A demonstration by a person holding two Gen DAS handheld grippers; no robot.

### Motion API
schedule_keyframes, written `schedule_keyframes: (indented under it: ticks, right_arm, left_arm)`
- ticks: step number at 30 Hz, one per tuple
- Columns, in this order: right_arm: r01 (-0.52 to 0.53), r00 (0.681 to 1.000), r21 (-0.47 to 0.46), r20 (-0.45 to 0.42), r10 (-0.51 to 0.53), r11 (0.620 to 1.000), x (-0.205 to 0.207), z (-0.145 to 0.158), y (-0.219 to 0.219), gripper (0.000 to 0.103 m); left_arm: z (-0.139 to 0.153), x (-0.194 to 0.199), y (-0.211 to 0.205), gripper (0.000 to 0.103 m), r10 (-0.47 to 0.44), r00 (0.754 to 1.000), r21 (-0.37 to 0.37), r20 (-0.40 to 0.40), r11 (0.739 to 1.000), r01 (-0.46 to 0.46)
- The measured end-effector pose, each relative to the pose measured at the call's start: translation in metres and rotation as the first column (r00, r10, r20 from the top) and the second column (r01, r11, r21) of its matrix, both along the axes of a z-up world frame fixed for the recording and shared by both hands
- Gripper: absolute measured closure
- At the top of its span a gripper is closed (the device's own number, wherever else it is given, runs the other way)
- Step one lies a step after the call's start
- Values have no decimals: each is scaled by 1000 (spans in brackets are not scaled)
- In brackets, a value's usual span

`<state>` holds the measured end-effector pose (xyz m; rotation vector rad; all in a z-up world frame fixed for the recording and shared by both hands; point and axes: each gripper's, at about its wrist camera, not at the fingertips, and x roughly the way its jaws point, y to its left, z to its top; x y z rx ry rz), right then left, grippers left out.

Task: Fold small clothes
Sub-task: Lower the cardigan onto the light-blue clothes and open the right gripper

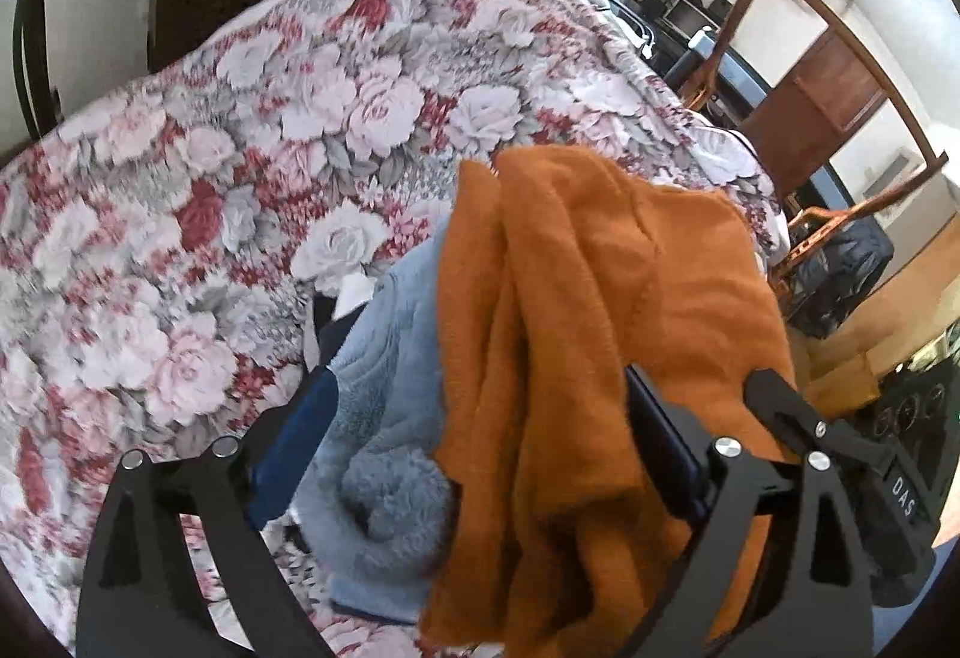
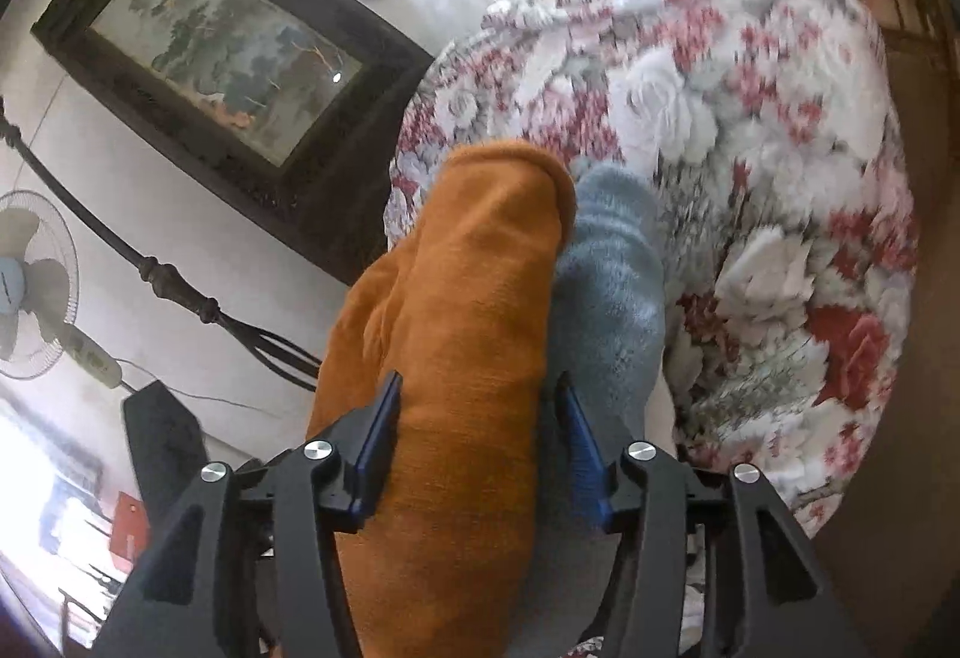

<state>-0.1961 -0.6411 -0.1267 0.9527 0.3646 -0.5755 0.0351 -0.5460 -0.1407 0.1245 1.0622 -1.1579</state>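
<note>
Orange and blue cloths held between both tongs above the flowered bed.
The orange cloth [image 1: 606, 358] is bunched between the left tongs [image 1: 480, 406], a fluffy blue cloth [image 1: 384, 418] beside it at left. The right tongs [image 2: 477, 418], partly spread, are pressed on the same orange cloth [image 2: 462, 358]; the bed [image 1: 210, 178] is seen beyond.

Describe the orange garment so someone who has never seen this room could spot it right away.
Start at the bed with the big floral bedspread of pink and white roses. Above it, the left claw and right claw each grip a rust-orange fleecy garment. Beside it lies a pale blue fluffy garment; the orange one is the only warm-coloured, unpatterned cloth there.
</note>
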Motion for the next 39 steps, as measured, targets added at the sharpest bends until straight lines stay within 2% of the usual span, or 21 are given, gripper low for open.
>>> schedule_keyframes:
  ticks: [4,6,7,8,10,11,15,17,19,20,22,23,27,32,34,36,38,39]
  right_arm:
    - [28,999,-107,35,-24,994,-12,29,11,51]
    - [45,997,-161,74,-33,986,-16,45,13,58]
    - [45,995,-183,93,-29,982,-16,51,13,67]
    - [36,995,-206,100,-15,978,-12,58,11,70]
    - [19,995,-221,102,4,975,-4,63,5,80]
    - [15,995,-218,101,8,976,3,62,-1,81]
    - [13,997,-168,73,0,986,19,43,-17,81]
    - [-7,1000,-159,10,8,987,30,23,-20,84]
    - [-15,997,-206,-77,-1,978,38,9,-16,91]
    - [-18,993,-229,-118,-9,973,40,4,-15,92]
    - [-27,991,-243,-131,-5,970,39,-2,-15,93]
    - [-22,991,-235,-132,-10,972,37,-5,-16,93]
    - [2,990,-246,-139,-37,969,35,-16,-15,93]
    - [-25,986,-264,-163,-19,964,41,-12,-10,93]
    - [-45,984,-280,-179,-6,959,45,-6,-7,92]
    - [-55,987,-287,-158,9,956,43,6,0,88]
    - [-60,991,-301,-131,22,952,36,19,9,79]
    - [-57,992,-321,-125,18,945,32,26,15,78]
  left_arm:
    - [32,-5,11,13,1,996,-12,87,1000,0]
    - [46,-4,15,13,12,994,-30,109,999,-9]
    - [54,-4,15,13,19,993,-44,117,999,-14]
    - [59,-3,15,13,21,993,-50,120,999,-15]
    - [67,-7,9,13,9,991,-55,133,998,-2]
    - [69,-10,2,13,-2,989,-48,148,999,10]
    - [52,-24,-28,13,-27,970,40,242,999,18]
    - [32,-25,-37,11,-30,969,95,247,995,6]
    - [9,-18,-37,5,3,976,93,219,995,-23]
    - [1,-14,-35,4,18,980,88,197,995,-36]
    - [-13,-6,-33,4,24,993,66,113,997,-31]
    - [-17,-6,-33,4,21,995,61,102,998,-27]
    - [-21,-16,-36,4,27,984,63,174,997,-38]
    - [-23,-11,-30,4,36,987,62,155,997,-46]
    - [-22,-6,-26,4,45,991,62,125,997,-53]
    - [-19,-4,-22,4,45,994,62,101,997,-52]
    - [-12,-2,-18,4,41,995,68,92,997,-47]
    - [-8,-2,-16,4,39,995,75,97,996,-46]
